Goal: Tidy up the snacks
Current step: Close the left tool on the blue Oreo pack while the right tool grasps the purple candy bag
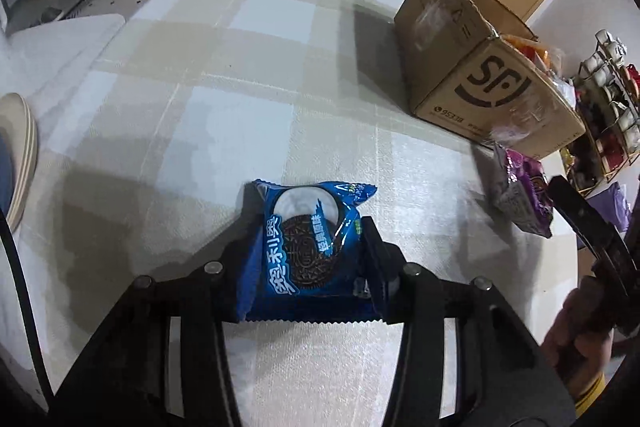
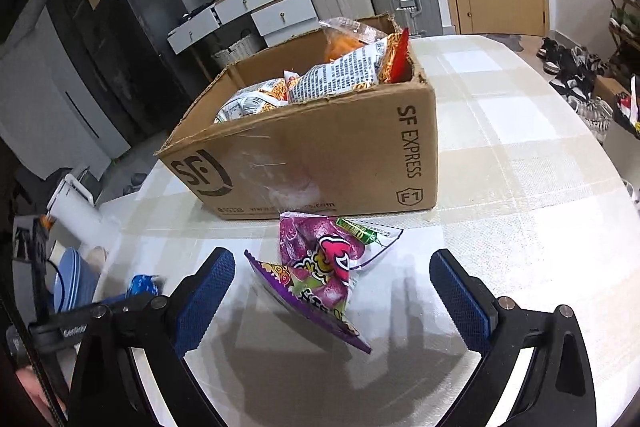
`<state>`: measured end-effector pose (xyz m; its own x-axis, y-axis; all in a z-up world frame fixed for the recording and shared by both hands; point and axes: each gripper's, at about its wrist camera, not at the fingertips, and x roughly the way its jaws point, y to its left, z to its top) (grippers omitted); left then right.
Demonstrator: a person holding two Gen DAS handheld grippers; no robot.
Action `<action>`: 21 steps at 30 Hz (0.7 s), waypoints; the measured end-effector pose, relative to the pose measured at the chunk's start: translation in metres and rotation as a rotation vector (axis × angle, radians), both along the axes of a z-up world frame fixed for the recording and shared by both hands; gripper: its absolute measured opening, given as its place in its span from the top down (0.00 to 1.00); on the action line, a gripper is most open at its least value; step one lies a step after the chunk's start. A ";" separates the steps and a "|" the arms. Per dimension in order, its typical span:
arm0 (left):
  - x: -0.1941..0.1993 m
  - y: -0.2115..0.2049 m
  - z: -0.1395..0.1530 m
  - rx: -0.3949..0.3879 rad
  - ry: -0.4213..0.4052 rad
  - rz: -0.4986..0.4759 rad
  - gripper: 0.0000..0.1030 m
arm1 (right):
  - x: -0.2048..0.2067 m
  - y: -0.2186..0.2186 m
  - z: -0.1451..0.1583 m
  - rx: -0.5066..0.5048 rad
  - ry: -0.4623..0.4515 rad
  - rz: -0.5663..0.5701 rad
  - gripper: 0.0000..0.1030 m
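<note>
Left tool (image 1: pixel 310 247): narrow, clamped on the blue cookie packet (image 1: pixel 306 251); the packet sits low centre of the left view, pinched across its width, its top corner flaring past the tips, raised a little off the checked surface (image 1: pixel 224 75) as far as I can judge.

Right tool (image 2: pixel 332 291): wide, nothing in it; the blue pads (image 2: pixel 206 291) stand either side of the purple candy bag (image 2: pixel 320 275), well apart from it; the bag lies crumpled in the lower centre of the right view, one corner tilted up, just in front of the cardboard box (image 2: pixel 320 163).

Cardboard box: open-topped, upper centre of the right view, upper right of the left view; already holds noodle packs (image 2: pixel 340 75) and an orange snack bag (image 2: pixel 342 41), piled near the rim at the far end.

Step in hand, as I judge it: cookie packet to go into the box, candy bag to be picked up next.

Handling notes: I should lift the cookie packet clear of the box wall before crossing over, and let go above the emptier near end, since the far end is heaped; for the candy bag I should lower the right tool until the pads straddle its bulk, then close on the puffed middle rather than the thin sealed edge, which I expect would slip; both tools work close together here, so one should move at a time.
</note>
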<state>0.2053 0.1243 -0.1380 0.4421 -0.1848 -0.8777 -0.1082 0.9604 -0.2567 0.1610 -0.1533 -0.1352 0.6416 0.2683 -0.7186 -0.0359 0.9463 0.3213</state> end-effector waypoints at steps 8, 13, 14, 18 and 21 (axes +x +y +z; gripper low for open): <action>-0.014 -0.004 0.009 -0.025 -0.022 -0.015 0.59 | 0.008 0.018 -0.010 -0.020 0.046 -0.017 0.17; -0.018 -0.007 0.009 -0.047 -0.018 -0.034 0.59 | 0.013 0.023 -0.014 -0.066 0.047 -0.041 0.17; -0.018 -0.007 0.009 -0.052 -0.017 -0.033 0.59 | 0.015 0.023 -0.017 -0.052 0.059 -0.040 0.17; -0.018 -0.009 0.011 -0.058 -0.022 -0.039 0.59 | 0.021 0.027 -0.026 -0.017 0.099 -0.031 0.17; -0.018 -0.010 0.010 -0.055 -0.021 -0.043 0.59 | 0.023 0.028 -0.026 -0.018 0.093 -0.012 0.22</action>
